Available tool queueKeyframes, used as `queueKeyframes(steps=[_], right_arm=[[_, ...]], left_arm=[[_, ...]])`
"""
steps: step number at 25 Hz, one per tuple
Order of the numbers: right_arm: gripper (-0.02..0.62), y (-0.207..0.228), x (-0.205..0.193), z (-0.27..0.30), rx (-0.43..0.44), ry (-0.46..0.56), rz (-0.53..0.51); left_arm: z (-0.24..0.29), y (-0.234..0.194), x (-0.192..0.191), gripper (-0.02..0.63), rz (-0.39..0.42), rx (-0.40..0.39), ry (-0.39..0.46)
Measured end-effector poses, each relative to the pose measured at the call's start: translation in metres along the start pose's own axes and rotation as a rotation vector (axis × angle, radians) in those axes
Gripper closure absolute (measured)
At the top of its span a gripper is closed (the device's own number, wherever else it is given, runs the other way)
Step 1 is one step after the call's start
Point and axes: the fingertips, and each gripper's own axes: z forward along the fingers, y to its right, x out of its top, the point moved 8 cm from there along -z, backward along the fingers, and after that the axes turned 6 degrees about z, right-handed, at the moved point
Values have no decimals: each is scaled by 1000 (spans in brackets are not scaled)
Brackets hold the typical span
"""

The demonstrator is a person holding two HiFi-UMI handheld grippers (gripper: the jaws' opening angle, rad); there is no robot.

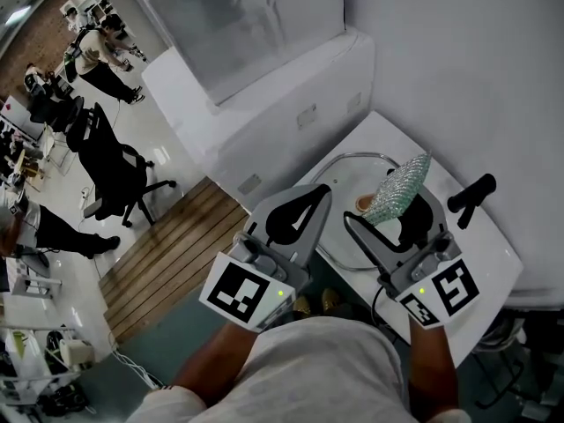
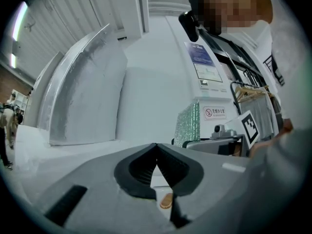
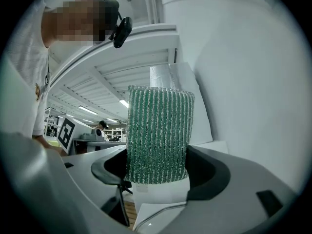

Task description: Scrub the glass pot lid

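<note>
Flat on the table [image 1: 493,236] at 1 o'clock, the glass lid [image 1: 345,176] looks slick, heavyish and breakable, best steadied by its knob [image 1: 364,203]; the left gripper [image 1: 324,192] is clenched empty, the right gripper [image 1: 392,214] clamps the sponge [image 1: 401,186]

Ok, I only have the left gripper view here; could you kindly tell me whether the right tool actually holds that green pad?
Observer: Yes, the right tool is clamped on the green scouring pad, which stands upright between its jaws.
Operator: Thank you. Where is the lid?
Observer: The glass pot lid lies flat on the white table, its knob up, beneath the pad.
Operator: Is anything else there?
Observer: A black handle lies right of the lid.
</note>
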Motion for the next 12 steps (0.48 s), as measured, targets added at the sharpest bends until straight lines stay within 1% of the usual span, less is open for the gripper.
queueKeyframes(steps=[4, 7, 10, 12], right_arm=[[247, 0, -2, 1, 0, -4, -2], [247, 0, -3, 0, -4, -7, -1], [247, 0, -5, 1, -6, -8, 0], [247, 0, -5, 2, -7, -10, 1]], left_arm=[[0, -1, -1, 591, 12, -2, 4], [0, 0, -2, 591, -4, -4, -10], [0, -1, -3, 591, 2, -2, 6], [-1, -1, -4, 591, -6, -4, -10]])
